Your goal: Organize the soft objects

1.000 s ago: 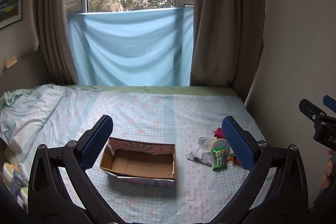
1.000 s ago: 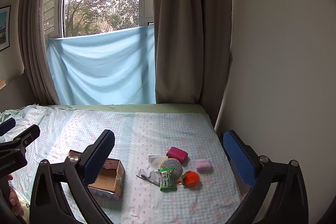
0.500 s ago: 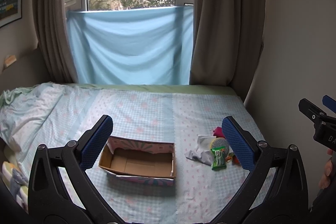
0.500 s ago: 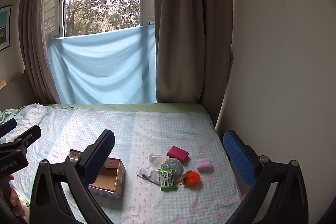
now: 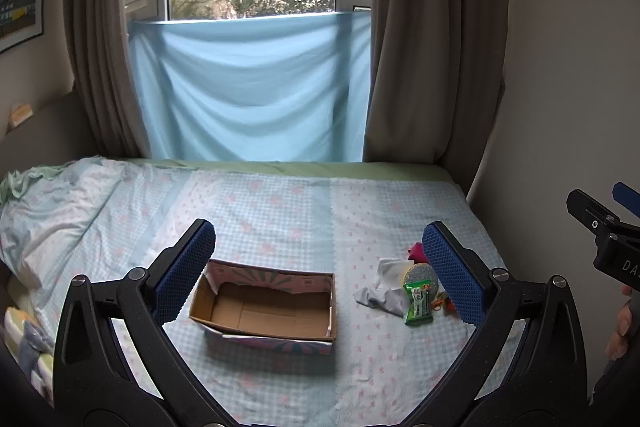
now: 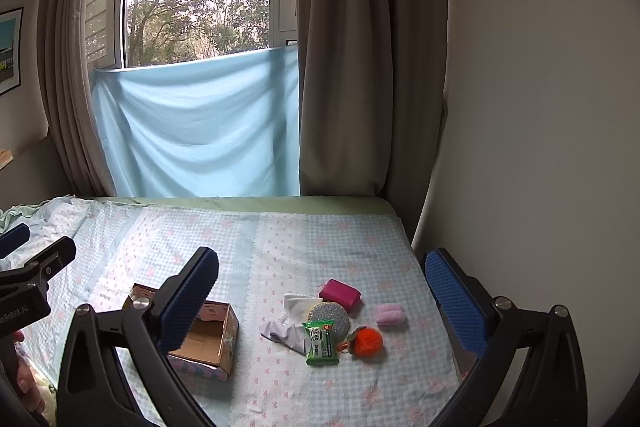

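Left wrist view, risk: the box (image 5: 264, 311) could be nudged along the bed (image 5: 280, 211) if the left gripper (image 5: 318, 269) is lowered onto its thin rim.
Left wrist view, pose: the tongs are held spread wide above the box, nothing pinched; part of the pile is hidden behind the right finger.
Right wrist view, risk: the packet (image 6: 320, 342) lies on the cloth (image 6: 285, 333) and the sponge (image 6: 329, 315), so several things could probably be dragged together.
Right wrist view, pose: the right gripper (image 6: 322, 293) is held spread above the pile, apart from the pink bar (image 6: 340, 294), the roll (image 6: 390, 315) and the pompom (image 6: 366, 341).
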